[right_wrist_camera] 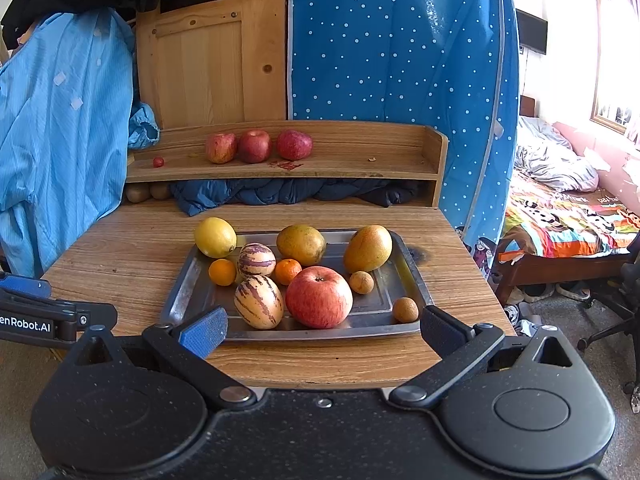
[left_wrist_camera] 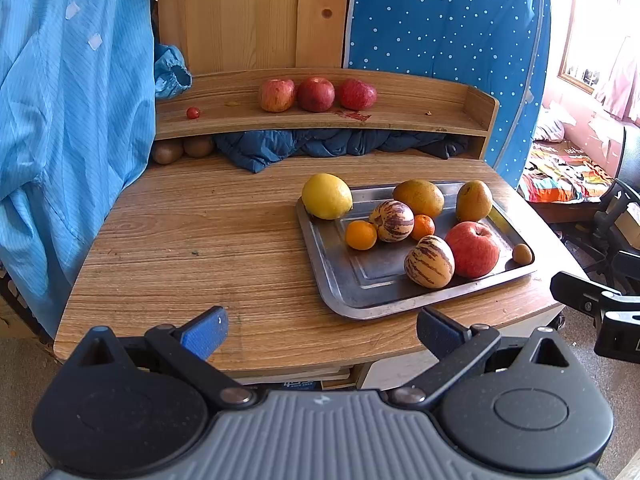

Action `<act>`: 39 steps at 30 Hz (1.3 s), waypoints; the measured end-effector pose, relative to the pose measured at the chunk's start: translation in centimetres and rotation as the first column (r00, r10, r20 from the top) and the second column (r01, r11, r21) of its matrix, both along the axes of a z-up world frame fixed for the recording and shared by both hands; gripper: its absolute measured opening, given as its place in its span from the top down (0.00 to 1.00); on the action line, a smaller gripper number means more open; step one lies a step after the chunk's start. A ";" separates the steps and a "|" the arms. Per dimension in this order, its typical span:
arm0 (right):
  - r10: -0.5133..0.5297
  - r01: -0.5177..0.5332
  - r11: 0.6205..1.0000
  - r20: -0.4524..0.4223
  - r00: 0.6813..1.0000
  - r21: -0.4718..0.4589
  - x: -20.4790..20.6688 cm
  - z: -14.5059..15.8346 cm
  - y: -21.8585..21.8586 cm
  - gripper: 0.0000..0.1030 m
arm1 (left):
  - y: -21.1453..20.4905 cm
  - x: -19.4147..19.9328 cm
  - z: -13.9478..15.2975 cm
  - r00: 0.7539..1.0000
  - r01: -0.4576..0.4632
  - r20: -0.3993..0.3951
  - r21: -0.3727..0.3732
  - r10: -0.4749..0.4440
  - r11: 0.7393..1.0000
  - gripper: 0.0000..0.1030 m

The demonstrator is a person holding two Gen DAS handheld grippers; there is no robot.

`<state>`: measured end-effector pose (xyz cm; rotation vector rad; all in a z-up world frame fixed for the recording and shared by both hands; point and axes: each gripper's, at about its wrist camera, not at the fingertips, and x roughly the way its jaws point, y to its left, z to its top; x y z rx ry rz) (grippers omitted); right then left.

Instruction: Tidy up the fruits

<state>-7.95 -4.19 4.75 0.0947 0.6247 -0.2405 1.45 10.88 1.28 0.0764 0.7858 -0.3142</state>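
Item: metal tray [right_wrist_camera: 404,264], centre frame, holding one red apple [right_wrist_camera: 319,297], two striped pepino melons, mangoes, small oranges. Shelf [right_wrist_camera: 360,168], upper centre: three apples [right_wrist_camera: 258,146].
Left gripper [left_wrist_camera: 322,332] and right gripper [right_wrist_camera: 323,330]: jaws apart, empty, at the table's near edge.
Risk: round fruit crowd together; lifting the apple may nudge the near pepino melon [right_wrist_camera: 259,301] rolling.

A wooden table [right_wrist_camera: 120,248] is carrying a metal tray [right_wrist_camera: 404,276] of mixed fruit, with a yellow lemon [right_wrist_camera: 215,237] leaning on the tray's far left corner. Behind it a raised wooden shelf [right_wrist_camera: 360,168] is holding three red apples [right_wrist_camera: 256,146] in a row, a small red fruit [right_wrist_camera: 158,162] sitting to their left. A dark blue jacket [right_wrist_camera: 280,192] is lying bunched on the table under the shelf.
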 end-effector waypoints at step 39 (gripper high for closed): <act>-0.003 0.003 1.000 -0.003 1.000 -0.010 0.0 0.1 0.0 0.01 | -0.1 -0.6 1.0 0.999 0.015 0.052 -0.027 -0.013 1.000 0.01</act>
